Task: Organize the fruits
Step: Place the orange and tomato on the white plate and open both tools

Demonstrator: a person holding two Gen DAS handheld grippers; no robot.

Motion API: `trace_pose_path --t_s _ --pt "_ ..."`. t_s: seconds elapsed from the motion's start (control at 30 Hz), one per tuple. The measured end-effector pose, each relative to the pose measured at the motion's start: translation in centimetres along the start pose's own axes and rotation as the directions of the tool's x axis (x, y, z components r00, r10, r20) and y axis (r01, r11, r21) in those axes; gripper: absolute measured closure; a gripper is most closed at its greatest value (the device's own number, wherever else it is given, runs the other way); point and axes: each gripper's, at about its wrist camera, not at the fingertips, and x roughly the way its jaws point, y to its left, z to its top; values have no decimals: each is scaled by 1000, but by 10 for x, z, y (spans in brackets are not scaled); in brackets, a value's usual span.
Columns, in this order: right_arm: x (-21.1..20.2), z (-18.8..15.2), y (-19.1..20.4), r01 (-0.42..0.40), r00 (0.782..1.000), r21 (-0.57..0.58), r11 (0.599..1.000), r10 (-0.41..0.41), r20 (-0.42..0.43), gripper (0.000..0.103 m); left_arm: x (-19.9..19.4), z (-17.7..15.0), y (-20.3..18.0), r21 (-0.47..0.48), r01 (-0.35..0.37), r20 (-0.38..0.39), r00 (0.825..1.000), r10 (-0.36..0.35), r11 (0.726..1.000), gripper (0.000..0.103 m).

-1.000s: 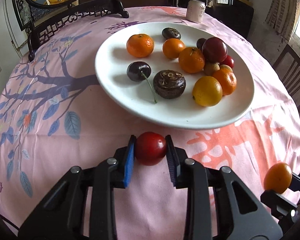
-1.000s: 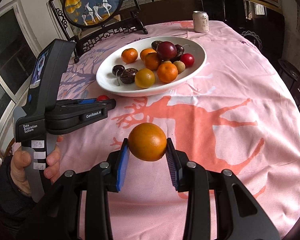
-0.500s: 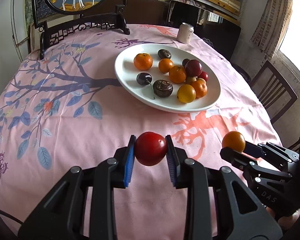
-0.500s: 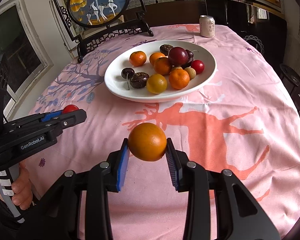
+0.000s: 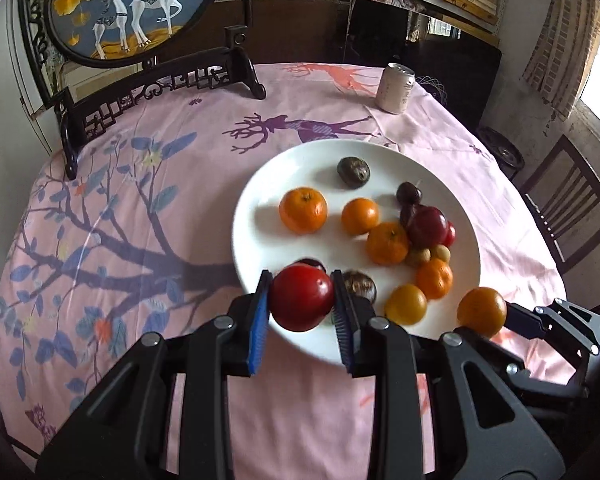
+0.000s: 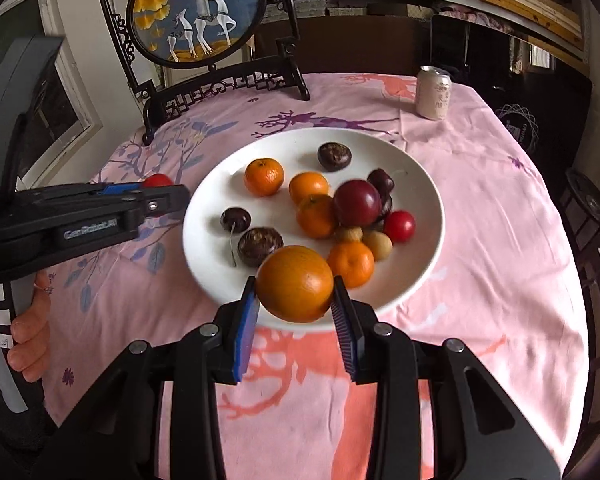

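The left gripper clamps a round red plum; the right gripper clamps a round orange fruit, perhaps a tangerine, both near the white ceramic plate holding 12 or so fruits.

plate: left and far-left bare | right half crowded with fruit | cloth right of plate open | can far right | screen far left
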Motion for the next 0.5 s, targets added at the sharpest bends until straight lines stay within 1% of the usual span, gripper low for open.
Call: trace_pose_path --t_s 0.07,0.1,0.2,0.4,0.43,0.47,0.5 --pt "17 12 4 34 999 -34 999 -34 -7 67 20 14 -5 5 -35 -13 999 35 999 73" --pt "24 15 3 45 999 -38 998 -45 -15 67 29 19 -5 -2 -41 -28 999 41 999 73" --pt "40 21 -2 54 998 -32 998 -55 -31 67 51 28 -5 -24 -35 -67 997 33 999 73" --pt "53 24 -7 67 997 -30 997 -68 -45 66 71 31 -13 -12 -37 -93 995 35 999 72" --pt "54 24 -7 72 996 -34 997 -73 -44 62 72 32 -14 -10 -39 -93 995 38 999 69" --pt "53 24 -6 77 996 -40 996 -79 -39 55 71 32 -14 -8 -42 -94 995 41 999 62" --pt "51 24 -5 95 995 -47 994 -96 -29 44 69 32 -13 -12 -42 -85 996 41 999 43"
